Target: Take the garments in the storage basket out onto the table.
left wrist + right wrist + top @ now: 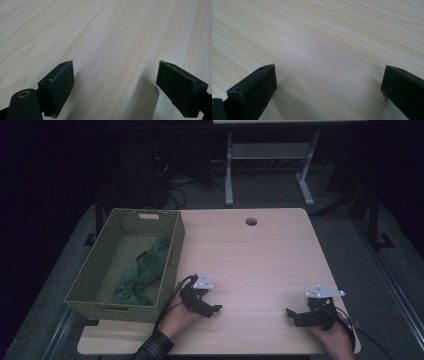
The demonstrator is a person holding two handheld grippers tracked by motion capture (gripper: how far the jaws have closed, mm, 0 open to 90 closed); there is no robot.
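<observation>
One basket, one green cloth and two grippers sit on one wooden table. The woven green basket stands at about nine o'clock on the tabletop, and the crumpled cloth lies inside it, against its right wall. The left gripper, at seven o'clock just beside the basket's near corner, has its jaws wide apart over bare wood, gripping nothing. The right gripper, at five o'clock, likewise stands spread wide and empty above the table.
</observation>
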